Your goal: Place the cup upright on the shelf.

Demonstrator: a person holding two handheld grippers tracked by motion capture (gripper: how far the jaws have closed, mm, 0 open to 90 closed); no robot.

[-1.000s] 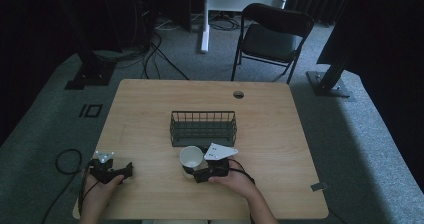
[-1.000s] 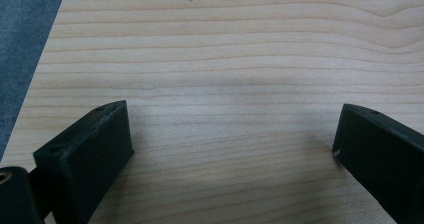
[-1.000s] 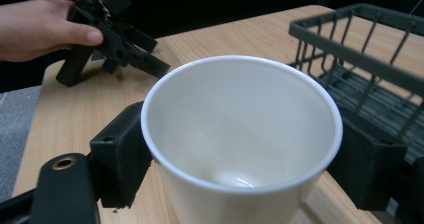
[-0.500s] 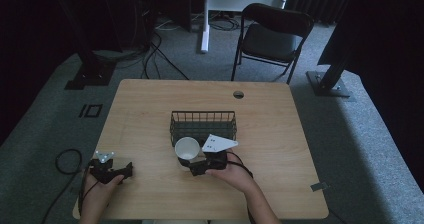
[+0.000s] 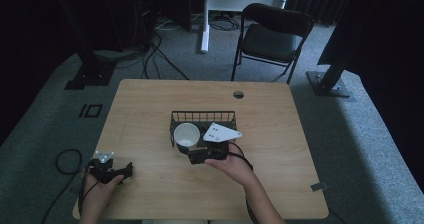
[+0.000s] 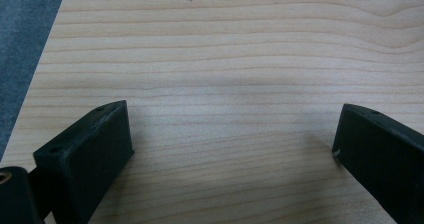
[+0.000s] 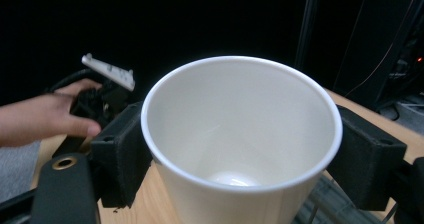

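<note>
A white paper cup (image 7: 240, 149) with a smooth, slightly glossy inner wall and a rolled rim is seen. It is clamped between the matt black plastic jaws of the right gripper (image 5: 192, 154), whose surface looks faintly grainy. A dark wire mesh basket (image 5: 202, 118) of thin metal rods is seen beside it. The pale wooden table (image 6: 225, 49) is shown with fine wavy grain and a smooth, low-sheen finish. The left gripper (image 6: 230, 149) is made of the same matt black plastic.

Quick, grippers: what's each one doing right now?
Left gripper: open, empty, jaws wide over bare table.
Right gripper: shut on the white cup, by the wire basket.
</note>
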